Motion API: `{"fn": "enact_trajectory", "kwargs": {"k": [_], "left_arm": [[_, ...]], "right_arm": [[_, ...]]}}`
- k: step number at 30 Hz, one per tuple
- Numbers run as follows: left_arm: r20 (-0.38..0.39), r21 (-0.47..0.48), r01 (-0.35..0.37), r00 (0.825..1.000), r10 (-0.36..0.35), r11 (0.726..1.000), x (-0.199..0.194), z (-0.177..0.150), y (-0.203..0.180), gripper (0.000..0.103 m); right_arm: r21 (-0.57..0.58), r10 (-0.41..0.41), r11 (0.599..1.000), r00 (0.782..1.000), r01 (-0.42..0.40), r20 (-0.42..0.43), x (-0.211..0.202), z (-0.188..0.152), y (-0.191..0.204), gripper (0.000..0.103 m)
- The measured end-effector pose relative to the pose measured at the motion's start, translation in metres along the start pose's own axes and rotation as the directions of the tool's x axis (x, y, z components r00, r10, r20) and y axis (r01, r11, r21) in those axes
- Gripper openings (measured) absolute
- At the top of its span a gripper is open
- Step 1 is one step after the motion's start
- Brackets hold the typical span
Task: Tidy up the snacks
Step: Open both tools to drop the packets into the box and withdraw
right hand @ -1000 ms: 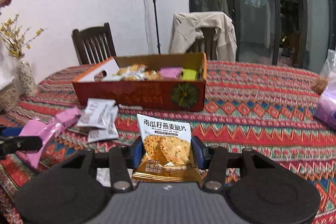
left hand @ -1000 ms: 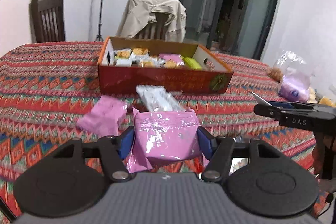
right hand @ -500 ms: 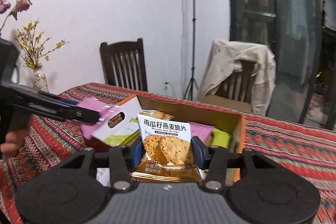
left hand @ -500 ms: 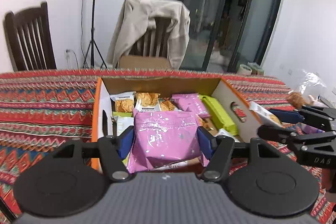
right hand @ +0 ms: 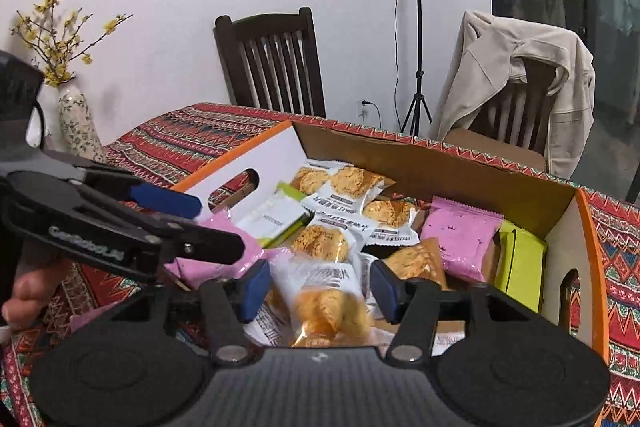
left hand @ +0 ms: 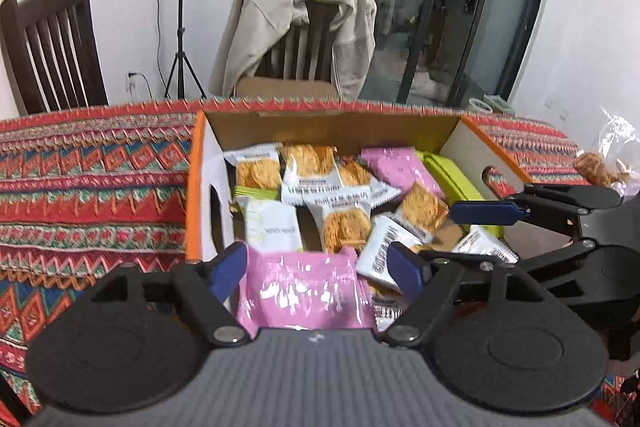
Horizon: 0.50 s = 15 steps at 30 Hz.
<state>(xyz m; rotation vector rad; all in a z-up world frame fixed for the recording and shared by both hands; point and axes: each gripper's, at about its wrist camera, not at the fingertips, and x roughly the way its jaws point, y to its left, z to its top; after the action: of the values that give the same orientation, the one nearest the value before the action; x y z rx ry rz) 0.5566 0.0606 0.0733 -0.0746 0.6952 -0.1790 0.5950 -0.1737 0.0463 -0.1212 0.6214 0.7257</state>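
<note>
Two grippers hang over the box (left hand: 202,163) at once, and this is the drop. The left gripper (left hand: 320,269) has just been opening: its jaws stand wide, with the pink packet (left hand: 306,293) between them at the near edge, the left pad at its edge, the right pad clear. The right gripper (right hand: 316,285) has just been opening too, and the crisp packet (right hand: 328,301) sits loose between spread pads; motion blur makes it hard to say whether it has landed. Next, I'd judge, both hands lift away and go for more snacks outside the box.

Inside, the box is crowded: white packets of golden crisps across the middle and far left, a second pink packet (right hand: 462,237) at the far right, green packs (right hand: 520,261) against the right wall.
</note>
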Motion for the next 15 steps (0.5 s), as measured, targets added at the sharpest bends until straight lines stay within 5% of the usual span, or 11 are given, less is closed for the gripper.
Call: {"fn": "enact_trajectory", "kwargs": {"k": [6,15], "left_arm": [[0.038,0.002,-0.011,0.999,0.011,1.000,-0.026,0.009,-0.003,0.080],[0.150,0.033,-0.035,0.988,0.030,0.999,-0.112,0.002,-0.024,0.090]], "right_arm": [[0.025,-0.040,0.999,0.998,0.039,0.047,-0.025,0.008,-0.007,0.068],[-0.002,-0.127,0.992,0.979,0.129,0.156,-0.123,0.015,-0.002,0.071]]}}
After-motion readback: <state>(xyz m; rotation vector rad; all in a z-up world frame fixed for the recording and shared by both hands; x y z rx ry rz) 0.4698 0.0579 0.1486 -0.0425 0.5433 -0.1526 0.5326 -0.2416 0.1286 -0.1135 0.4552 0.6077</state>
